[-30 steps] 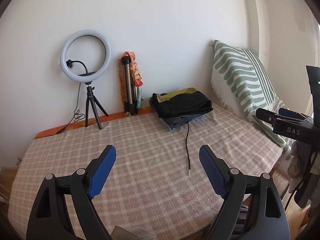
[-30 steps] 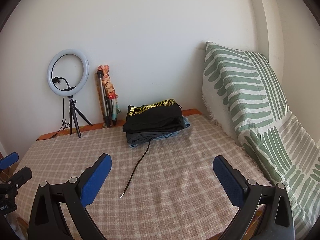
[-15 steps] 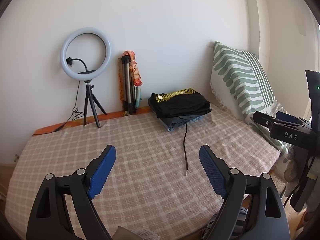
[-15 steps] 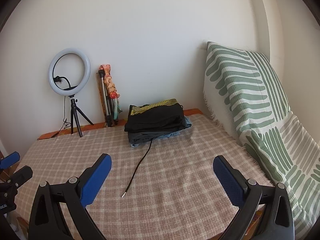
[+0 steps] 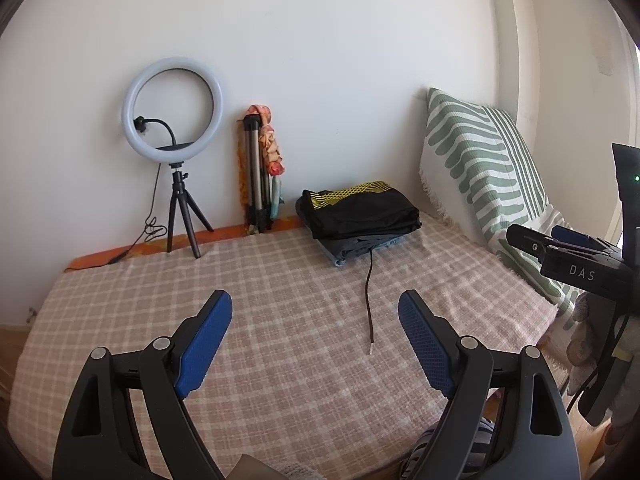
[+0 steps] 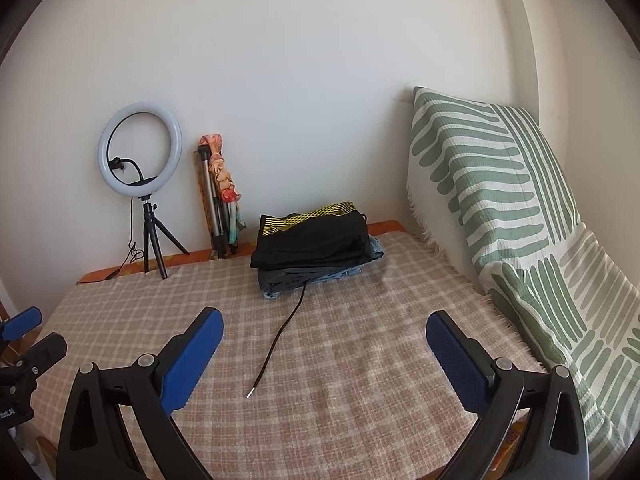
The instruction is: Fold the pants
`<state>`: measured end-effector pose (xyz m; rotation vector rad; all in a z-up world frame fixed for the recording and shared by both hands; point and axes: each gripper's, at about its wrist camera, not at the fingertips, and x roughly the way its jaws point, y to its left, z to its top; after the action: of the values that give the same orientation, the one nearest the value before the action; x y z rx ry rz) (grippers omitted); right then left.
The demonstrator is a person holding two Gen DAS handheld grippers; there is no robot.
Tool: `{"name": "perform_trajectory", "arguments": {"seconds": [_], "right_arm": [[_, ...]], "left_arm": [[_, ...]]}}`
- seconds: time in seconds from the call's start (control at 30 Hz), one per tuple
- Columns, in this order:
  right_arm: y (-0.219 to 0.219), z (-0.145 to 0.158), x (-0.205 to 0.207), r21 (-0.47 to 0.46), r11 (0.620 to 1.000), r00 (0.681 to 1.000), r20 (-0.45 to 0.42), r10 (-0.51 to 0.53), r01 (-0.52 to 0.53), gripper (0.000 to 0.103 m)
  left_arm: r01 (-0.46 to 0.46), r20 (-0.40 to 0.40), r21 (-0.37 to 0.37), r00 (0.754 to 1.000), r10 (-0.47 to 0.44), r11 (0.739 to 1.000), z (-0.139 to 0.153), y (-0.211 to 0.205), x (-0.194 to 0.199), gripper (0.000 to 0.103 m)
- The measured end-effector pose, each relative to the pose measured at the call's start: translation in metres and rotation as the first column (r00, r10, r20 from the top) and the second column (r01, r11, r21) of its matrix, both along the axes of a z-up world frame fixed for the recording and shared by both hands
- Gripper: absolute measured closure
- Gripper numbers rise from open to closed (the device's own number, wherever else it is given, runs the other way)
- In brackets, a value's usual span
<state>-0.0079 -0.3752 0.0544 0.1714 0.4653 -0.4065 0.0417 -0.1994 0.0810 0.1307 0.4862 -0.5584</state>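
A stack of folded pants (image 5: 358, 216) lies at the back of the checked bed cover (image 5: 280, 344), black with yellow mesh on top, grey and blue denim below. It also shows in the right wrist view (image 6: 312, 244). A black drawstring (image 5: 369, 300) trails from the stack toward me, and it shows in the right wrist view too (image 6: 280, 336). My left gripper (image 5: 316, 304) is open and empty above the bed's near part. My right gripper (image 6: 324, 322) is open and empty, well short of the stack. It also shows at the right of the left wrist view (image 5: 560, 240).
A ring light on a tripod (image 5: 173, 140) and a folded tripod with a scarf (image 5: 260, 176) stand against the back wall. A green-striped pillow (image 6: 492, 192) leans at the right. The bed's front edge is just below the grippers.
Both grippers have pulled back slightly from the bed; the stack and cord look a little farther away. Both stay open.
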Motion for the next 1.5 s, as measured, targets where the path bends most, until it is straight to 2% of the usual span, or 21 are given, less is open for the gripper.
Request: {"name": "perform_trajectory", "arguments": {"seconds": [0.97,1.5], "right_arm": [[0.000,0.000,0.000,0.015,1.000,1.000,0.003,0.014,-0.014,0.000],[0.002,-0.008,0.007,0.019,0.999,0.999,-0.016,0.033,-0.033,0.000]], "left_arm": [[-0.010,-0.003,-0.016,1.000,0.010,1.000,0.003,-0.002,-0.003,0.018],[-0.084,-0.011,-0.041,0.996,0.084,0.996,-0.004,0.009,0.006,0.018]]}}
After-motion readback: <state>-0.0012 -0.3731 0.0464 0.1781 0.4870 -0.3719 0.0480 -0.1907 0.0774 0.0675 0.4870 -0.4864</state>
